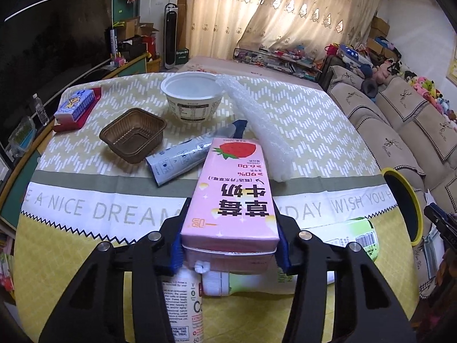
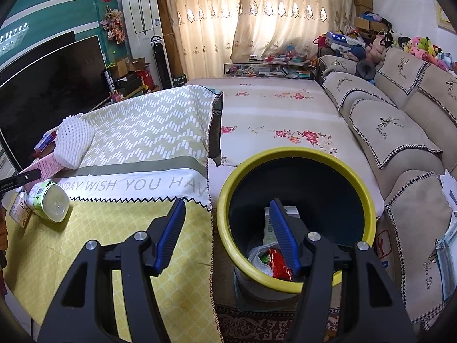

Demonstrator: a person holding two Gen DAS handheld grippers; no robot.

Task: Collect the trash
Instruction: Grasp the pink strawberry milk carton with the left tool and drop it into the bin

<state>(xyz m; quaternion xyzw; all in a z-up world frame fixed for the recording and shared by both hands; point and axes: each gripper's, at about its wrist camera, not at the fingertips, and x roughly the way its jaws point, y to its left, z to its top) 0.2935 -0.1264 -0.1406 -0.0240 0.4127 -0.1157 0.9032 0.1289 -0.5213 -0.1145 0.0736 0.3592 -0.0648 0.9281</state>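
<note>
My left gripper (image 1: 230,253) is shut on a pink strawberry milk carton (image 1: 232,191) and holds it above the table. Under it lie a green-and-white bottle (image 1: 342,240) and a white supplement bottle (image 1: 182,300). Further back are a flattened grey tube (image 1: 182,160), a brown plastic tray (image 1: 132,134), a white paper bowl (image 1: 192,95) and a white foam sleeve (image 1: 257,125). My right gripper (image 2: 225,234) is open and empty, over the near rim of the yellow-rimmed bin (image 2: 297,168), which holds a red wrapper (image 2: 280,263) and other trash.
A blue tissue box on a red base (image 1: 75,108) sits at the table's far left. The bin also shows at the right in the left wrist view (image 1: 405,200). A sofa (image 2: 400,131) runs along the right. A flowered cloth (image 2: 271,120) covers the surface behind the bin.
</note>
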